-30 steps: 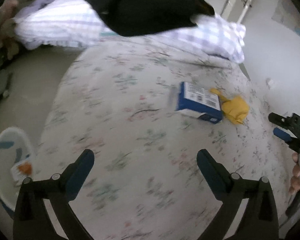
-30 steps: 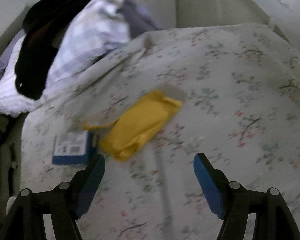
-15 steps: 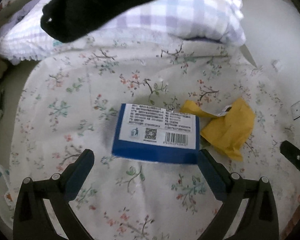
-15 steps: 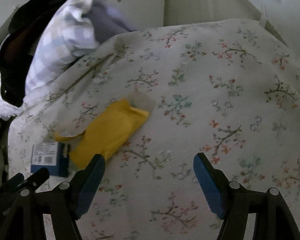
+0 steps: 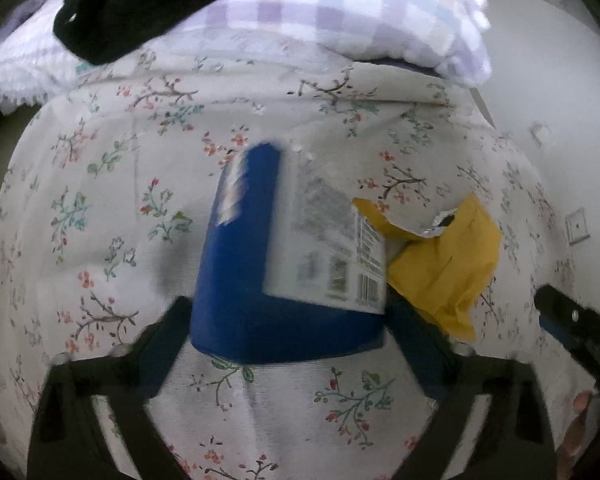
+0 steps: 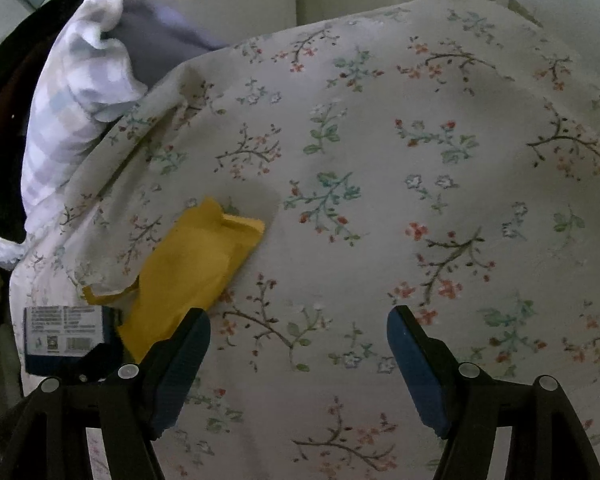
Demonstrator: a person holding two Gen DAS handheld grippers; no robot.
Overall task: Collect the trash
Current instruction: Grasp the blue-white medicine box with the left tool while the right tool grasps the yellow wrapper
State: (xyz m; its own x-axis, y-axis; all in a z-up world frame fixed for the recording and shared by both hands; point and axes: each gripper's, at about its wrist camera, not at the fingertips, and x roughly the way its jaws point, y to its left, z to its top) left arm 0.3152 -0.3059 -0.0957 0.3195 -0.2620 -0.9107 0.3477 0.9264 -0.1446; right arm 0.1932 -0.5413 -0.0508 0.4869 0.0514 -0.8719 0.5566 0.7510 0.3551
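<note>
A blue box [image 5: 260, 280] with a white printed label lies on the floral bedsheet [image 5: 100, 240]. My left gripper [image 5: 288, 328] has the box's near end between its wide-apart fingers, which touch or nearly touch its sides. A torn yellow envelope [image 5: 444, 264] lies just right of the box. In the right wrist view the envelope [image 6: 188, 268] and the box [image 6: 64, 332] lie at the lower left. My right gripper [image 6: 298, 364] is open and empty over bare sheet, right of the envelope.
A checked lilac pillow [image 5: 340, 12] and a black garment [image 5: 148, 4] lie at the head of the bed. The bed's right edge meets a pale wall [image 5: 560, 80]. The right gripper's tip [image 5: 572, 320] shows at the left view's right edge.
My left gripper has moved forward onto the box, whose near end now sits between the fingers and looks tilted. My right gripper has moved closer to the sheet, staying open.
</note>
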